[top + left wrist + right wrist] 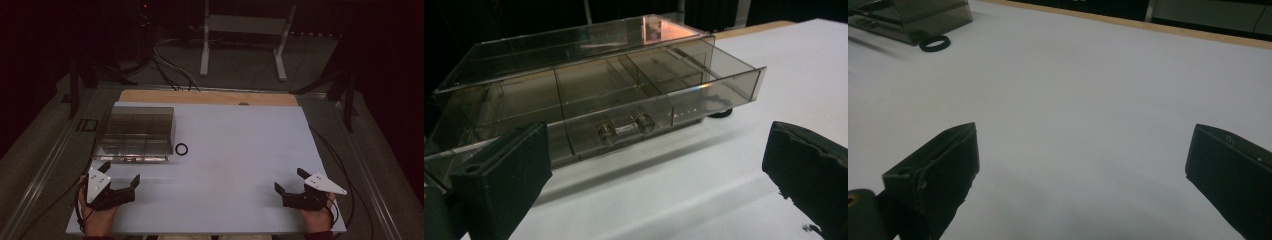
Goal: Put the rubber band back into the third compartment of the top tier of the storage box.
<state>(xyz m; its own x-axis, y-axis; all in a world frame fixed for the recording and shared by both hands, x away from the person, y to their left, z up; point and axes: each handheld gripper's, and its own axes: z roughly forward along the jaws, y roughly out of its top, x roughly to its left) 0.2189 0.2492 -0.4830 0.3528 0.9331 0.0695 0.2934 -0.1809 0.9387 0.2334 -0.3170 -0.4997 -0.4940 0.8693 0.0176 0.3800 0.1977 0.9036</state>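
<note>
Fingers of both grippers, left gripper and right gripper, are spread and empty on the near desk. Left gripper view: box sits just beyond. Right gripper view: ring lies far left, beside the box.

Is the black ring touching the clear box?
Apart. The high view shows a strip of white table between the ring and the box; the ring lies just off the box's near right corner.
</note>
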